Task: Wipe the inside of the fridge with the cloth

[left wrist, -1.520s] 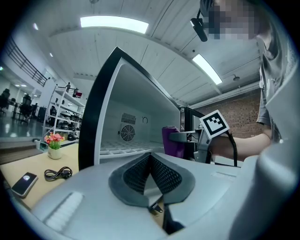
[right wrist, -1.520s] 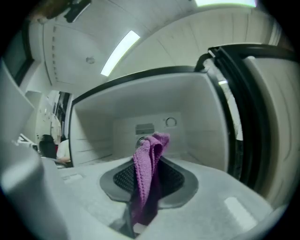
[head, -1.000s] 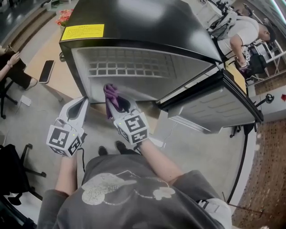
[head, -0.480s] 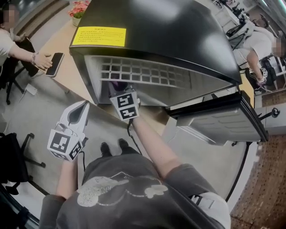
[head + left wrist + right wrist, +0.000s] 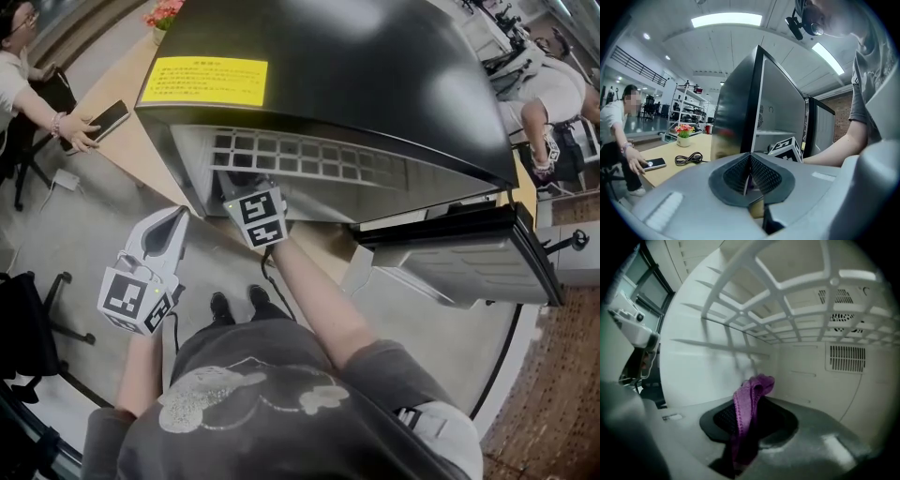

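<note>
The black fridge [image 5: 337, 66] stands open with its white inside [image 5: 717, 352] toward me. My right gripper [image 5: 746, 423] reaches inside, under the white grid shelf [image 5: 787, 282], and is shut on a purple cloth [image 5: 751, 394] that sticks up from its jaws. The head view shows only its marker cube [image 5: 258, 216] at the fridge opening; the jaw tips are hidden inside. My left gripper [image 5: 172, 220] hangs outside, below and left of the opening. It is shut with nothing held [image 5: 750, 171].
The fridge door [image 5: 469, 253] swings open to the right. The rear wall has vent slots [image 5: 846, 358]. To the left, a wooden table [image 5: 141, 150] carries a phone [image 5: 108, 120], a cable [image 5: 689, 158] and flowers [image 5: 165, 13]; a person's hand [image 5: 73, 134] rests there. A chair [image 5: 33, 323] stands at left.
My right gripper has pushed forward from the fridge's front edge into the compartment with the cloth, so the cloth is hidden in the head view. The left gripper has barely moved.
</note>
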